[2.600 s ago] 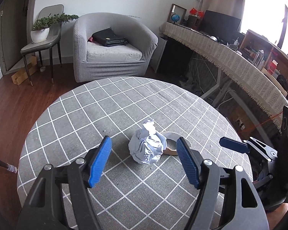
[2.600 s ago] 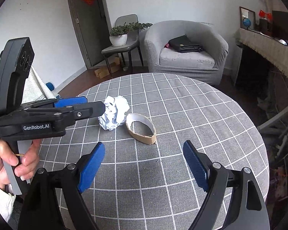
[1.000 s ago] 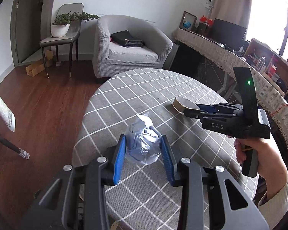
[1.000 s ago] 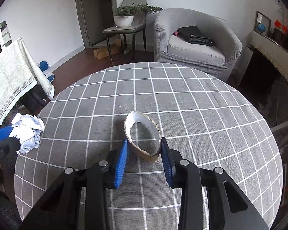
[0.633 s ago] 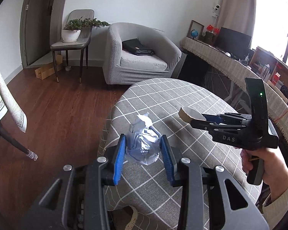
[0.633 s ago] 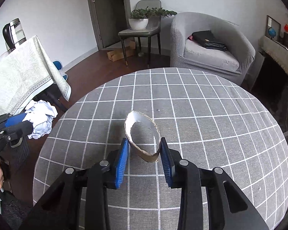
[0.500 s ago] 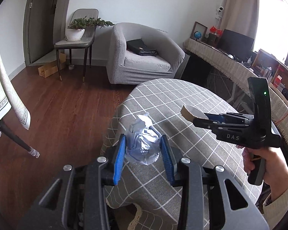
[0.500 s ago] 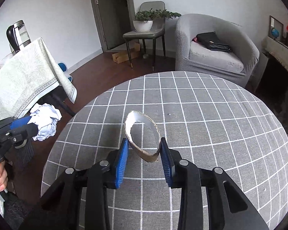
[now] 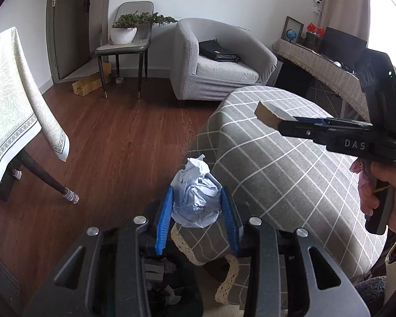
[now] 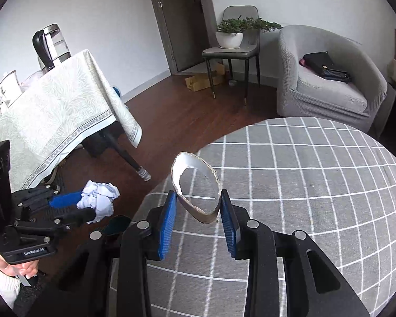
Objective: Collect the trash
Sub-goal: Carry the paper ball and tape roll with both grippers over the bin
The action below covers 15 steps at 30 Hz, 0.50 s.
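Clamping a crumpled paper ball [image 9: 196, 198], the left gripper [image 9: 198, 212] hangs past the rim of the round table [image 9: 290, 163], with the ball squeezed between both blue pads above the floor. Directly below it sits a dark bin [image 9: 166, 285] with scraps inside, tucked against the table's lace-trimmed cloth edge. The right gripper [image 10: 198, 215] is shut on a torn cardboard ring [image 10: 195, 187], its pads pinching the ring's lower sides; the ring stands upright over the near left rim of the grey checked tablecloth, lifted clear of it. Each gripper is held by a hand [image 9: 388, 192] at the frame's side.

Beyond the table edge lies an open stretch of dark wooden floor [image 9: 113, 137]. To the left a second table with a pale patterned cloth [image 10: 58, 105] hangs its corner low, one dark leg angled out onto the floor; a kettle [image 10: 50, 43] stands on top. Farther back, a grey armchair [image 10: 330, 79] holds a black bag [image 10: 326, 67]. Beside it a chair [image 10: 232, 45] carries a potted plant [image 10: 235, 30], near a closed door [image 10: 182, 15].
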{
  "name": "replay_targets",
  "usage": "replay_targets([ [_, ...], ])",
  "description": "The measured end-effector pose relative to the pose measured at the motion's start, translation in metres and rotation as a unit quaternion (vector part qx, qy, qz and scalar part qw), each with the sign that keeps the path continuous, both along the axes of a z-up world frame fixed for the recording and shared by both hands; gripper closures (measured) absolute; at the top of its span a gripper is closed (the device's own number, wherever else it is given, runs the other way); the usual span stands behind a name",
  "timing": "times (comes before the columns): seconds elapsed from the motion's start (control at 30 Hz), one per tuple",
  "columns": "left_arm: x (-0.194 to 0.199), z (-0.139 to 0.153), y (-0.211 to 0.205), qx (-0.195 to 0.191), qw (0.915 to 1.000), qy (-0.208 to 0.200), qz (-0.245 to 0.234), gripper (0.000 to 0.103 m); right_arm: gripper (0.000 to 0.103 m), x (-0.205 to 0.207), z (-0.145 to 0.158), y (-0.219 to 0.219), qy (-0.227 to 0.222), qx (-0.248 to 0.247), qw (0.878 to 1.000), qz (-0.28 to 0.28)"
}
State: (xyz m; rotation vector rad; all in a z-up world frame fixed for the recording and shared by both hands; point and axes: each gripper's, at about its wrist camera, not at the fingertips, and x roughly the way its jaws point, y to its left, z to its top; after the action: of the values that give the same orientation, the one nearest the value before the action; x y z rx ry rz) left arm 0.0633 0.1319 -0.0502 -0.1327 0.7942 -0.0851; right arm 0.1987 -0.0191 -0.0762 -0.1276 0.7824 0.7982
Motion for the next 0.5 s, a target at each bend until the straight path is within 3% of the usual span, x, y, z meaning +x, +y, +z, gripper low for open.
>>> replay_targets([
  [0.2, -0.011, -0.023, 0.024, 0.022, 0.9986, 0.044, 0.02, 0.064, 0.069, -0.016, 0.002, 0.047, 0.004, 0.004, 0.999, 0.044],
  [0.5, -0.026, -0.057, 0.07, 0.001, 0.9933, 0.101, 0.057, 0.064, 0.069, -0.03, -0.009, 0.104, 0.019, -0.007, 0.997, 0.077],
])
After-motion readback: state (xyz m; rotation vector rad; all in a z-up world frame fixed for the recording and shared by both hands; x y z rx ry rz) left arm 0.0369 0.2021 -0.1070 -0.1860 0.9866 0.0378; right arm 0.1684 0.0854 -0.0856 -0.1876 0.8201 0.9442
